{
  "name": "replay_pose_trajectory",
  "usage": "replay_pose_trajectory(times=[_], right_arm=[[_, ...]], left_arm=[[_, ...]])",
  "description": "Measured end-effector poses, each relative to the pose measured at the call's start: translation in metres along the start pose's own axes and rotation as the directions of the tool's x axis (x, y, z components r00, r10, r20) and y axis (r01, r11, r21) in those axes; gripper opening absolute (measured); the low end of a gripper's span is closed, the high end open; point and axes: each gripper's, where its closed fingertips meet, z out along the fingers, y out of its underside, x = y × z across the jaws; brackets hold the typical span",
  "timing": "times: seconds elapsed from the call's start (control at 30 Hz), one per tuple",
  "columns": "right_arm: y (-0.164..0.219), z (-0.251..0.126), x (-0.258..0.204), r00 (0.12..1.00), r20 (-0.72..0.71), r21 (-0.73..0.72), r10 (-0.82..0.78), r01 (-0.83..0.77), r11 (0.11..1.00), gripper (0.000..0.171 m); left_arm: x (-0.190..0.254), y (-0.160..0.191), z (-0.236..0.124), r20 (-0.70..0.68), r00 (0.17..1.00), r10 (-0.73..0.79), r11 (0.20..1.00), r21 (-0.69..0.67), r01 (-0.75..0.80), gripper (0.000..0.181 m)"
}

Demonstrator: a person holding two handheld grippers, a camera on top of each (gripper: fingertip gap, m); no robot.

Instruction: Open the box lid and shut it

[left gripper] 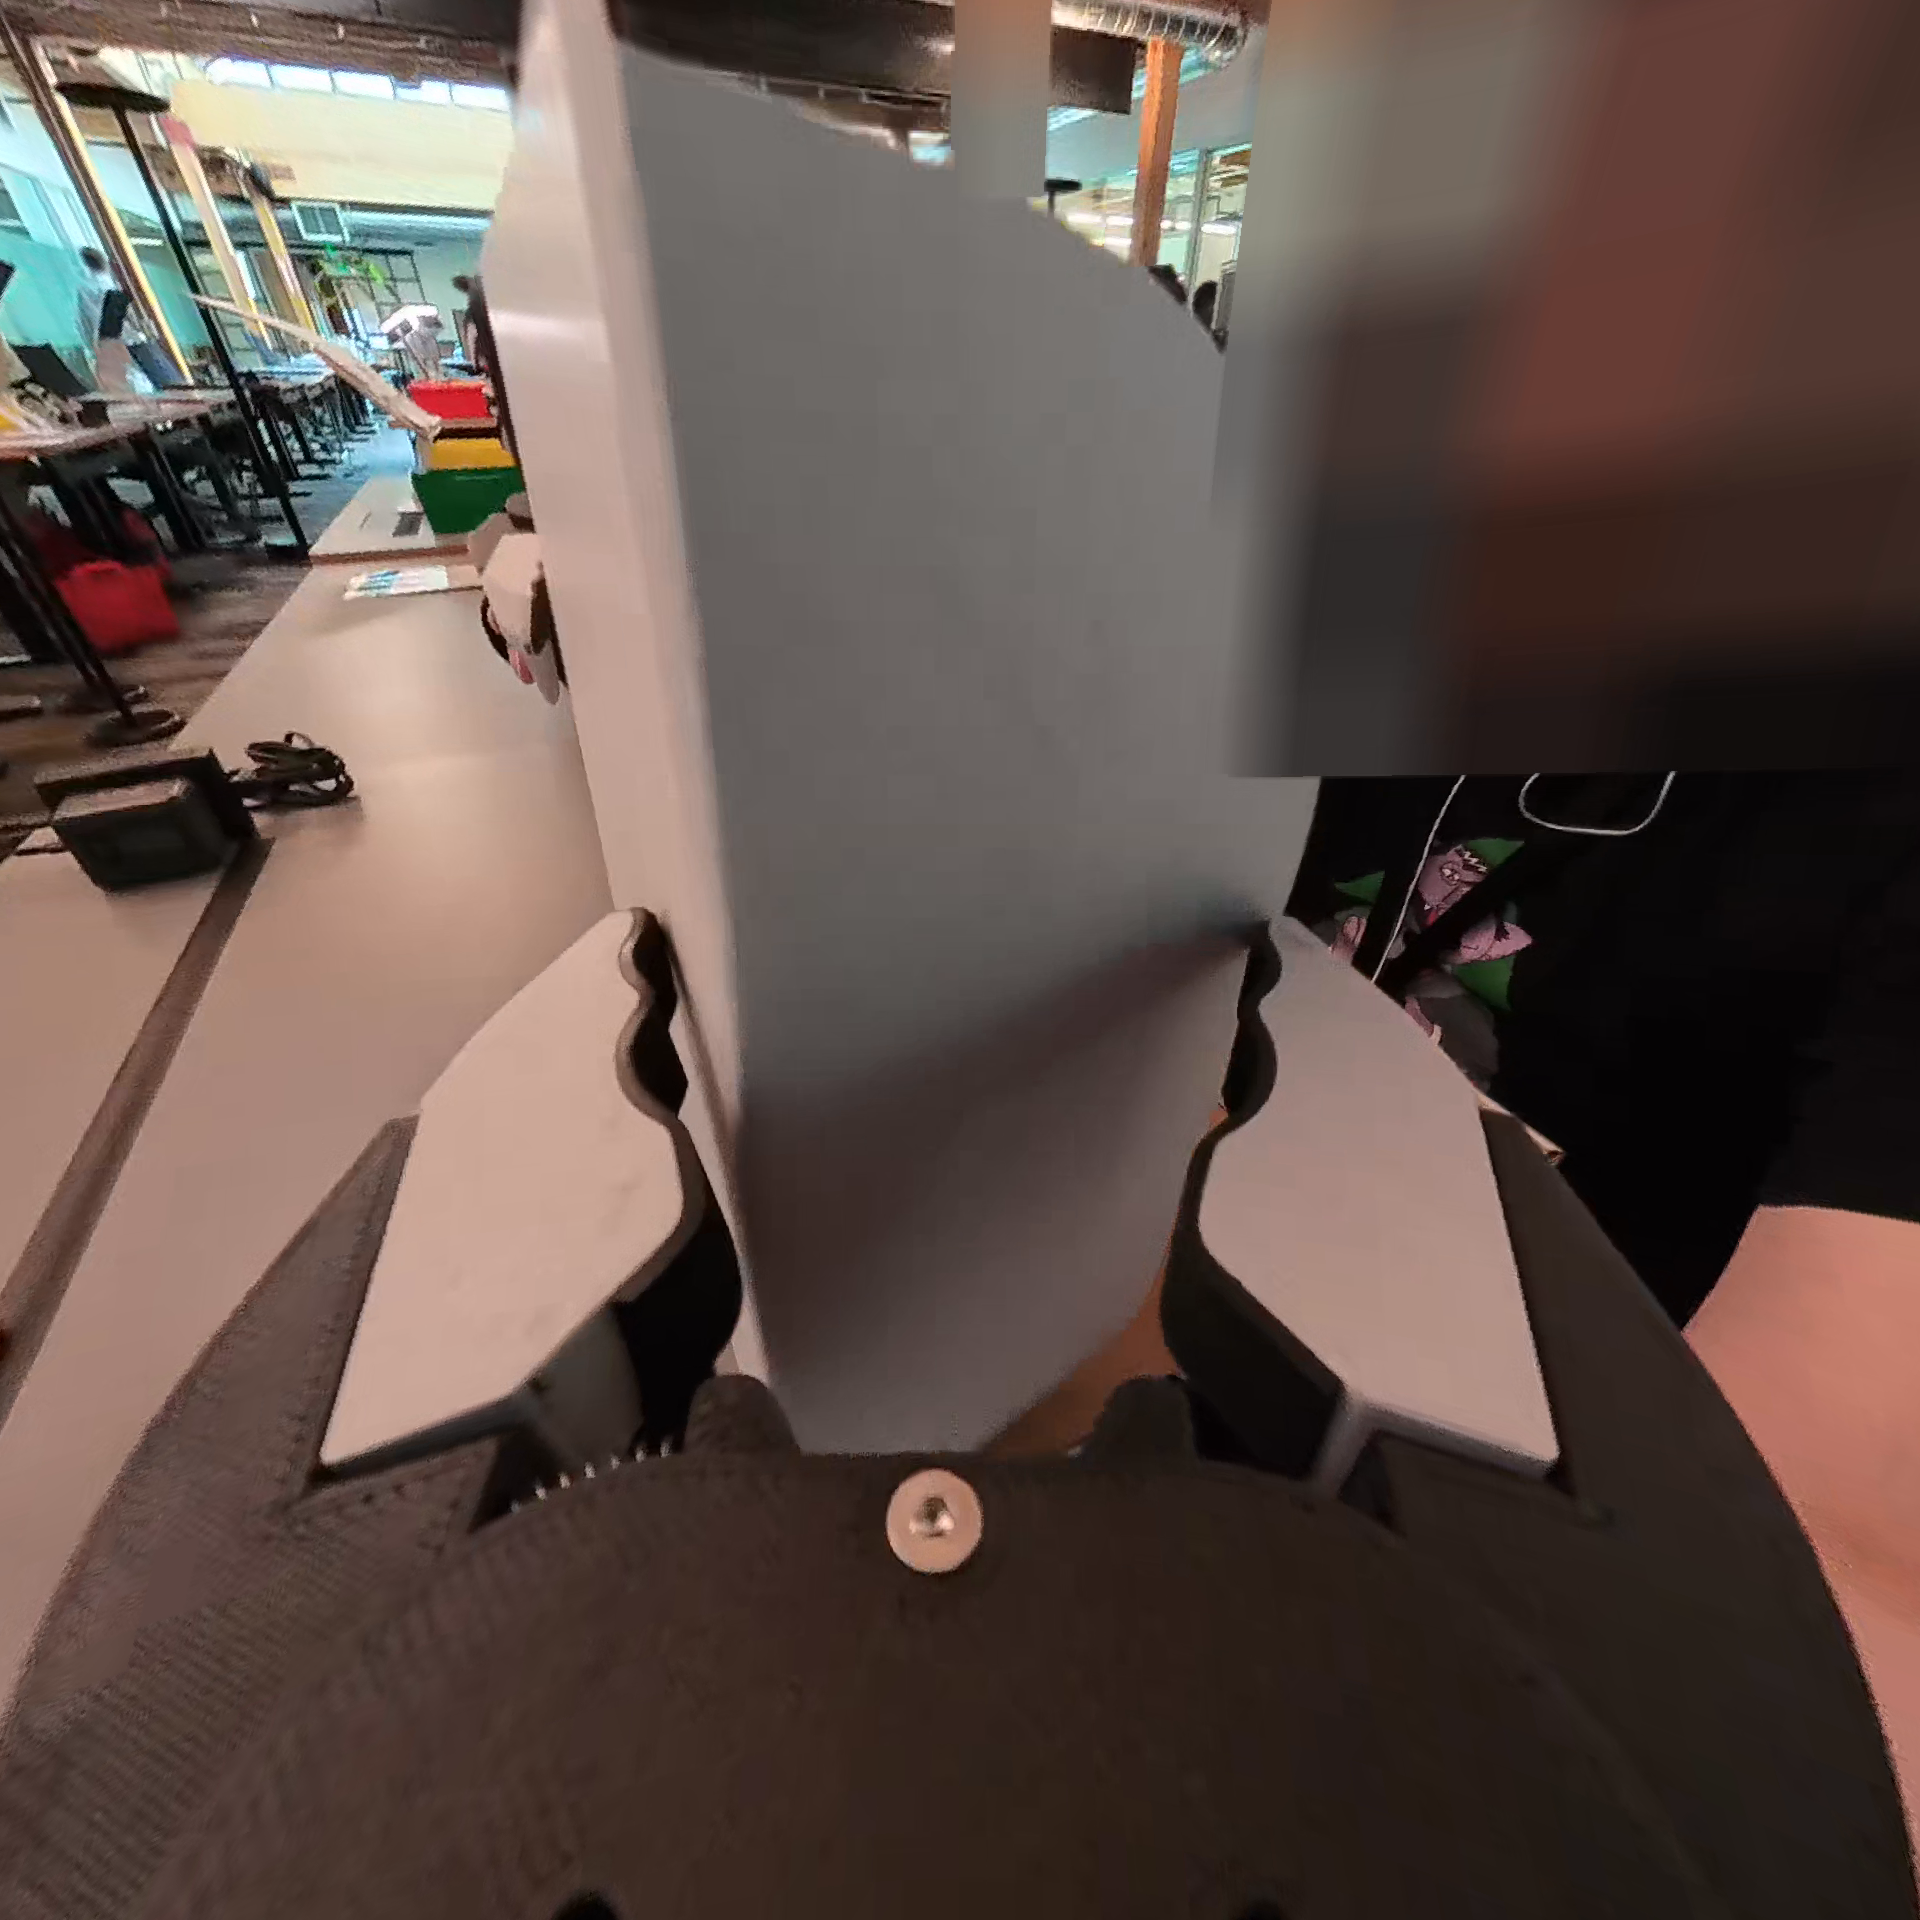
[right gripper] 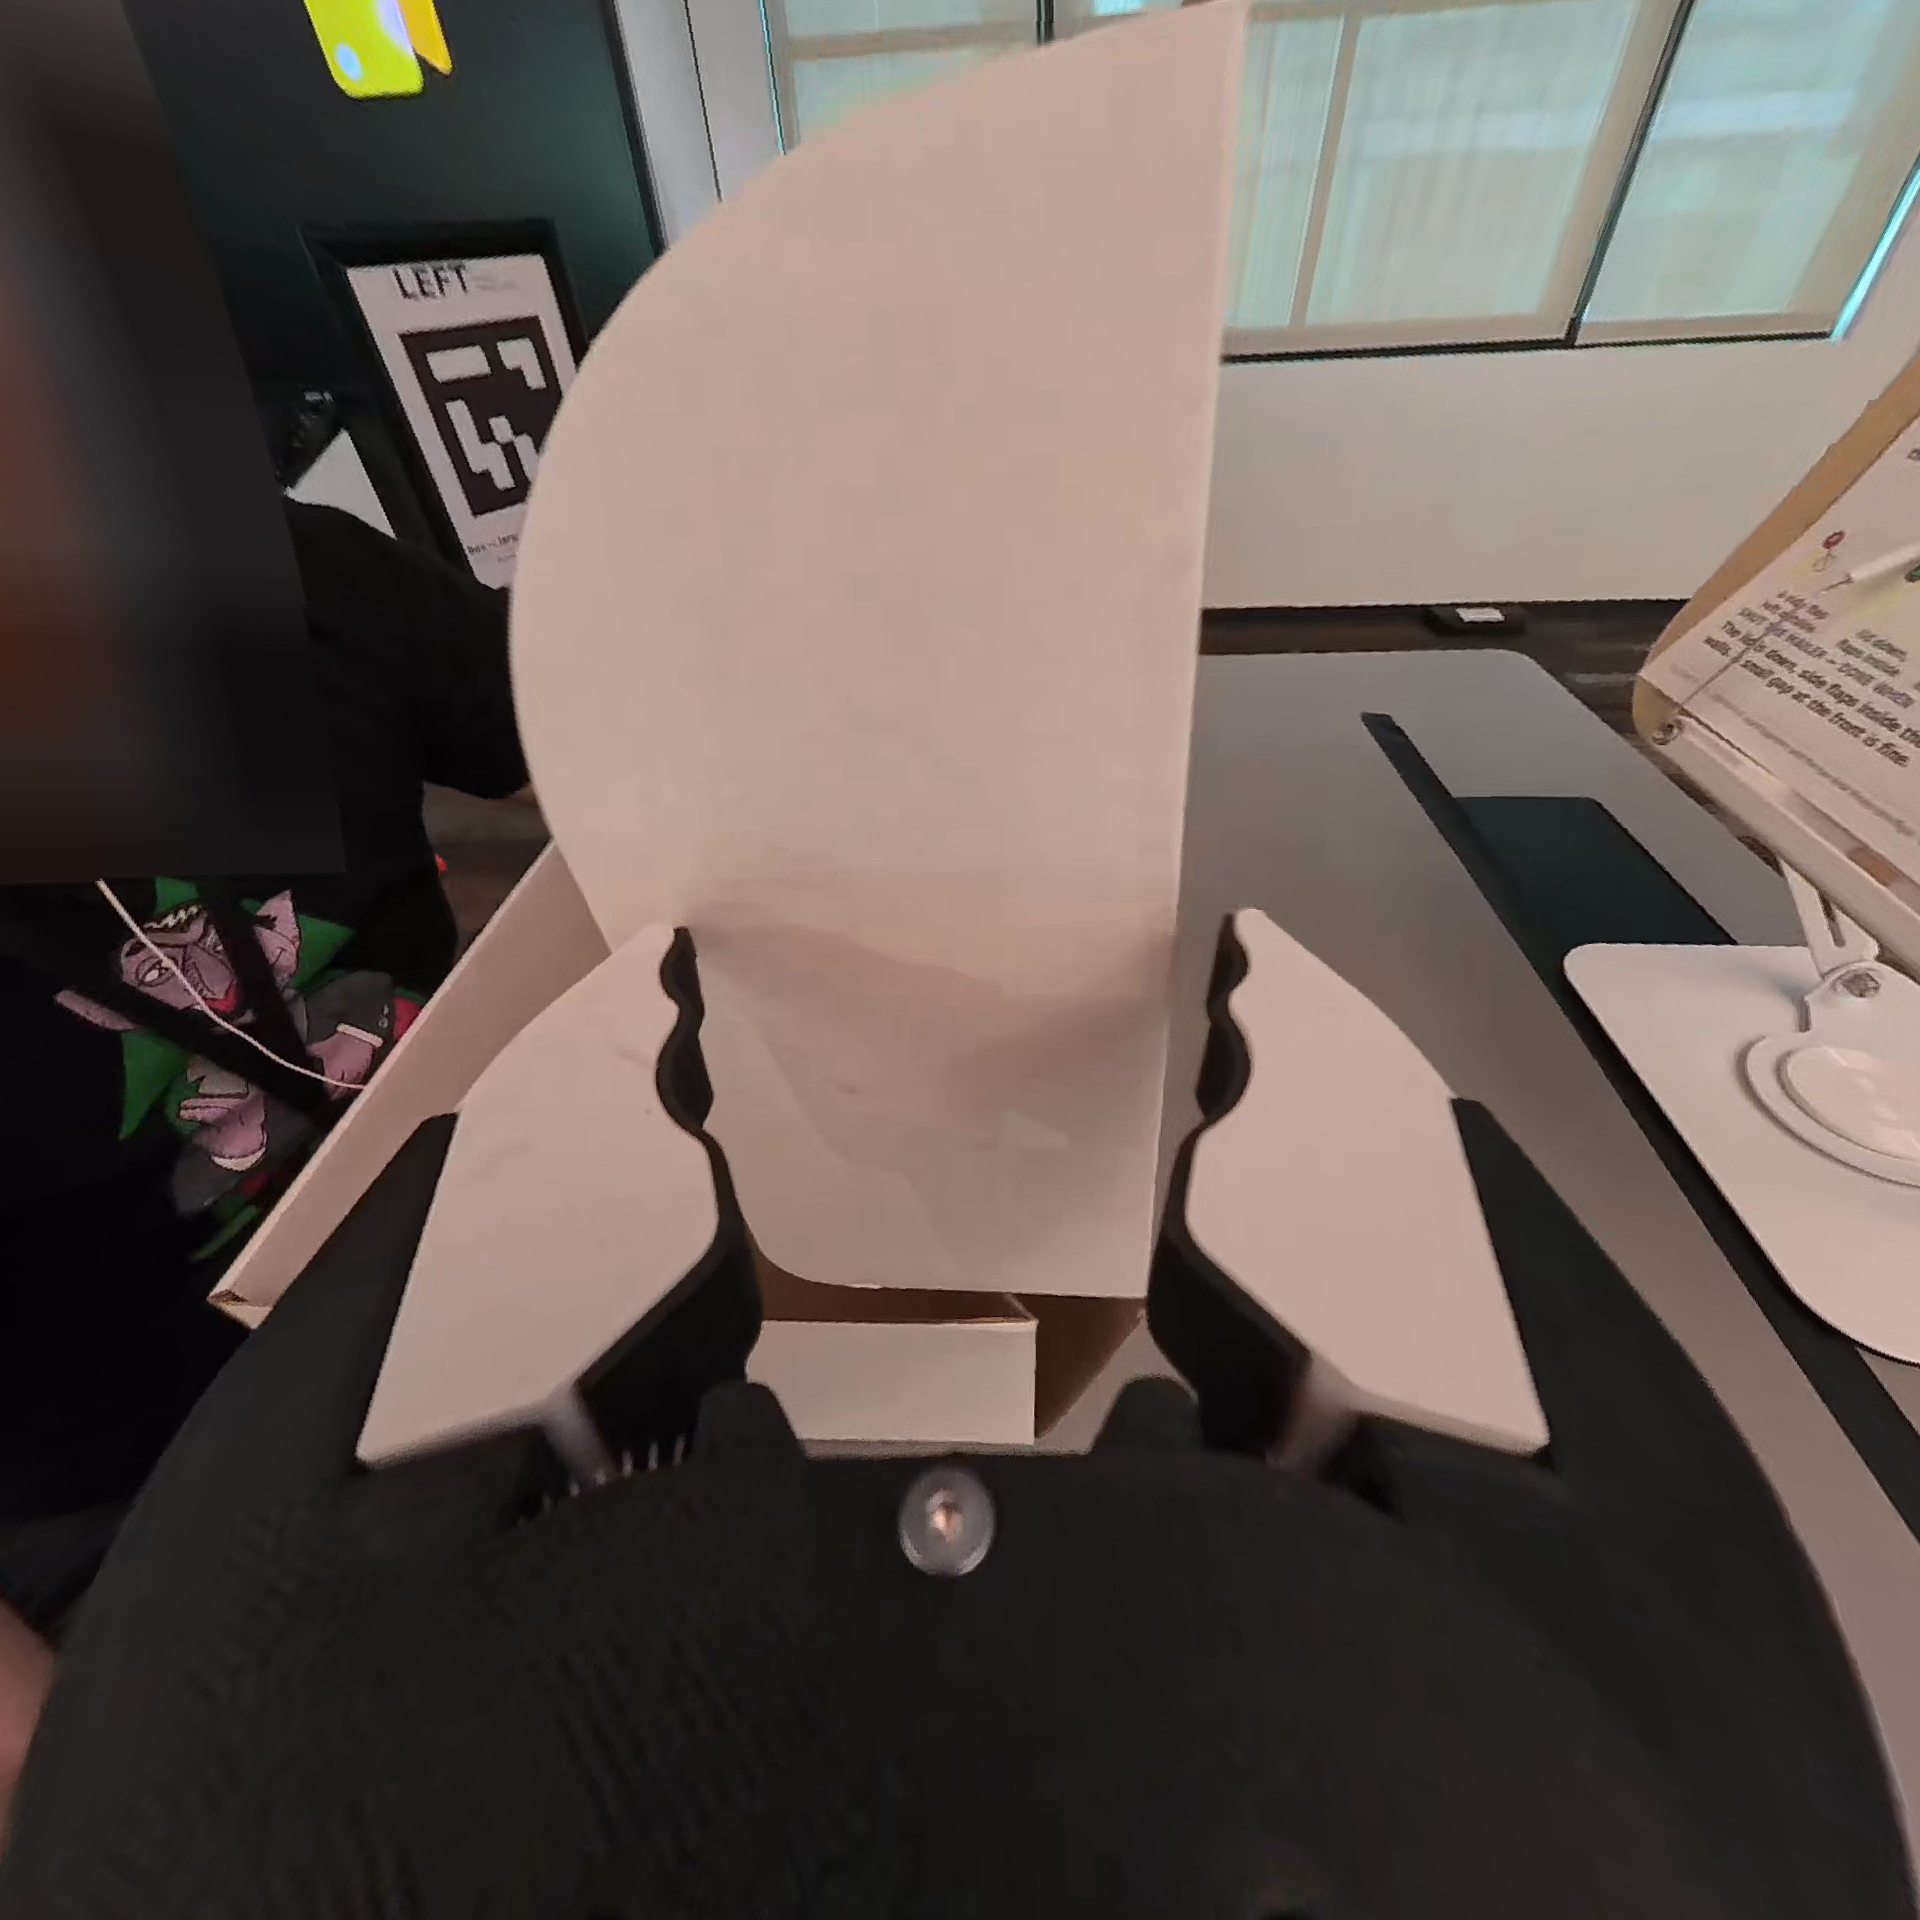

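box: a white cardboard box is seen on the grey table, open at the top, its brown inside just visible below the raised flap.
lid: the box lid stands upright, seen edge-on in the left wrist view; it is judged open.
side flaps: 1 curved lid flap fills the right wrist view and another lid flap fills the left wrist view; each stands between a gripper's fingers.
left gripper: the left gripper is spread wide around its flap; the left finger lies against or just beside the card, but whether the flap is pinched cannot be told.
right gripper: the right gripper is spread wide, the flap standing in the gap; no firm hold is shown.
step in hand: the lid is judged up and the shutting not yet done.
how to do it well: both flaps should be steered inward together, so they slide inside the box walls as the lid is lowered; the thin card would buckle if squeezed or pushed unevenly.
edges: the flaps' curved edges should be kept clear of the box rim.
open room: right of the box, a white stand with a printed card sits near; left of the box, a black block lies well apart.
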Motion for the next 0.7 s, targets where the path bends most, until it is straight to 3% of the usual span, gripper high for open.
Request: replay_pose_trajectory(times=[0.27, 0.47, 0.57, 0.63, 0.7], right_arm=[[-0.002, -0.010, 0.004, 0.986, -0.159, -0.032, -0.040, 0.035, 0.999, 0.105], [0.016, -0.027, 0.016, 0.975, -0.201, 0.006, 0.096, -0.097, 0.995, 0.105], [0.013, -0.039, 0.017, 0.959, -0.273, -0.003, 0.070, -0.073, 0.997, 0.106], [-0.002, -0.057, 0.017, 0.930, -0.366, 0.030, 0.036, -0.026, 0.999, 0.108], [-0.028, -0.088, 0.024, 0.825, -0.565, 0.075, -0.002, 0.054, 0.996, 0.107]], left_arm=[[-0.002, 0.000, -0.003, -0.057, 0.998, -0.032, 0.996, 0.077, 0.036, 0.098], [-0.006, 0.005, -0.005, -0.092, 0.993, -0.069, 0.991, 0.104, 0.078, 0.092], [-0.006, 0.008, -0.004, -0.098, 0.993, -0.067, 0.992, 0.097, 0.076, 0.092], [-0.006, 0.008, -0.004, -0.104, 0.992, -0.068, 0.992, 0.103, 0.079, 0.092], [-0.007, 0.009, -0.004, -0.113, 0.991, -0.076, 0.990, 0.109, 0.089, 0.092]])
